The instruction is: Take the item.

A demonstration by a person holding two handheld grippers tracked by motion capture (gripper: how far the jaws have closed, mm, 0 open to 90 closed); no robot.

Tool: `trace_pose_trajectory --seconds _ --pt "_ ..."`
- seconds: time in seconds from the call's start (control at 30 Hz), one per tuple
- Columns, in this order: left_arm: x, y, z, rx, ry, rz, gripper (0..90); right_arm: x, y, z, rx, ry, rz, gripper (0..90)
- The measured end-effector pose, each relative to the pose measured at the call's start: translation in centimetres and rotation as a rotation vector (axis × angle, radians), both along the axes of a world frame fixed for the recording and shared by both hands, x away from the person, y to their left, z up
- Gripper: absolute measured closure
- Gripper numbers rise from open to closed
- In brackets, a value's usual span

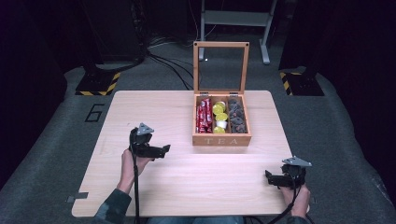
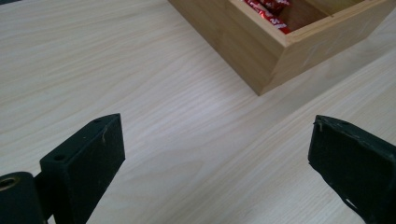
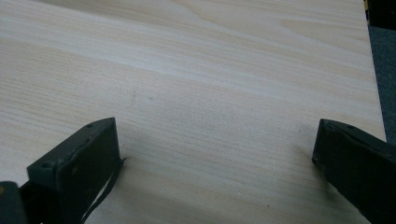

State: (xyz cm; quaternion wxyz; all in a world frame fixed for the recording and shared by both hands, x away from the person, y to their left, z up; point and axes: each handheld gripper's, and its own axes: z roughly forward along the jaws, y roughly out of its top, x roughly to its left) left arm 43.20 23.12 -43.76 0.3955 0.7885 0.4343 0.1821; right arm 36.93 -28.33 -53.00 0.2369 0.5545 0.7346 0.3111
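Resting on a pale wooden table (image 1: pixel 187 182), both grippers gape wide and empty. The open bamboo tea box with a glass lid (image 1: pixel 221 139) sits far and right of the left gripper (image 1: pixel 164 150), which is nearer than the right gripper (image 1: pixel 268 176), near right.

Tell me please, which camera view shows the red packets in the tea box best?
The high view: the red packets lie in full sight in the left compartment of the open tea box. The left gripper view catches just a few of them over the box's near corner. The right gripper view looks at the bare table.
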Motion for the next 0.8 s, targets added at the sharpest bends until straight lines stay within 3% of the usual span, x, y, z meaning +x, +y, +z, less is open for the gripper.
trace_pose_trajectory --seconds 0.53,0.57,0.8 --pt "2.8 -3.9 1.8 -0.011 -0.006 -0.050 6.1 0.0 0.0 0.0 -0.001 -0.001 0.003 0.3" --pt "3.2 -4.5 2.1 0.006 -0.007 -0.063 6.6 0.0 0.0 0.0 -0.001 -0.001 0.003 0.3" --pt "4.5 -6.5 2.2 0.008 -0.002 -0.082 5.7 0.0 0.0 0.0 -0.001 -0.001 0.003 0.4"
